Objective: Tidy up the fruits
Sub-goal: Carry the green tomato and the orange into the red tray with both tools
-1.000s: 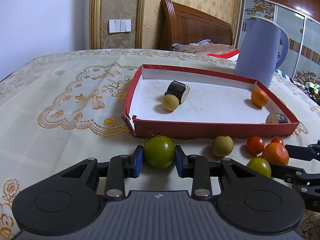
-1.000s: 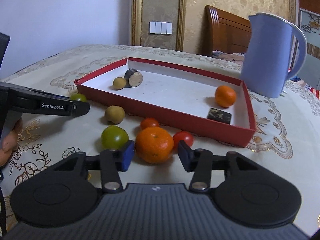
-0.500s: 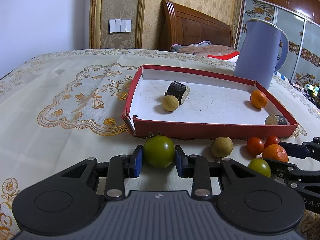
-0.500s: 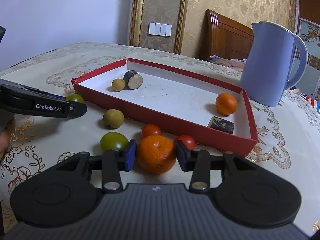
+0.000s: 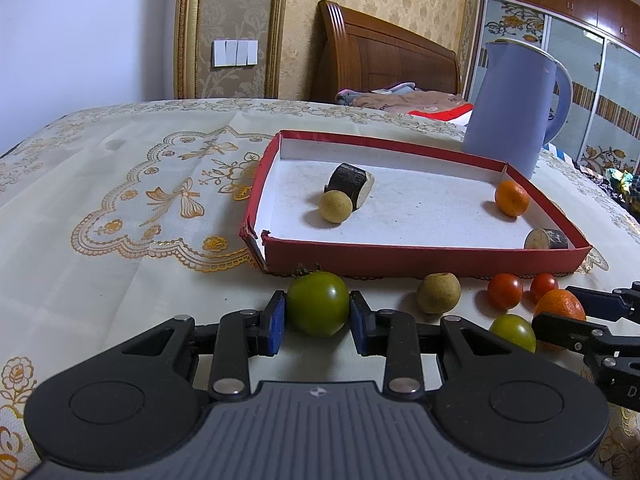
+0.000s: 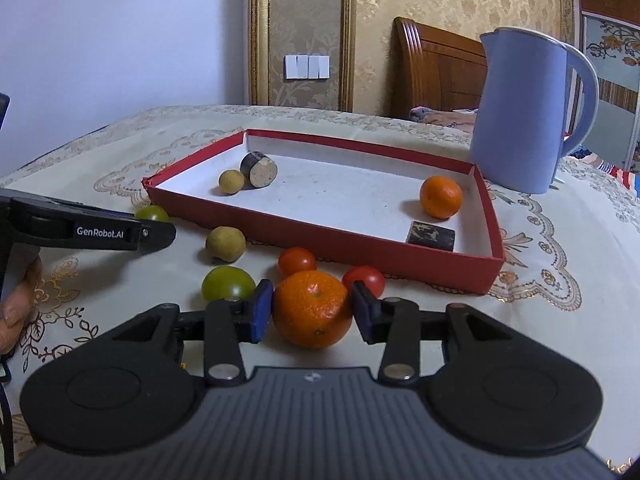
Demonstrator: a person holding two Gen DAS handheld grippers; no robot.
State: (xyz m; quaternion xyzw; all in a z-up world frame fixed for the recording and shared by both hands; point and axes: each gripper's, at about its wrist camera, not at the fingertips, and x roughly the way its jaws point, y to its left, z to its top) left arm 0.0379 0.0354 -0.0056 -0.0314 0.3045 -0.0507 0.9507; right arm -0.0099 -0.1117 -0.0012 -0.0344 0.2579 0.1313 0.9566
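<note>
The left tongs pinch a round green tomato on the cloth-covered tabletop, just in front of the shallow red cardboard tray. The right tongs pinch a round orange tangerine, also on the tabletop, with a second green tomato at its 9 o'clock.

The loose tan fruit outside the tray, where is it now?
In the right wrist view the tan fruit lies on the tablecloth, left of centre, just before the red tray, beside the green tomato.
</note>
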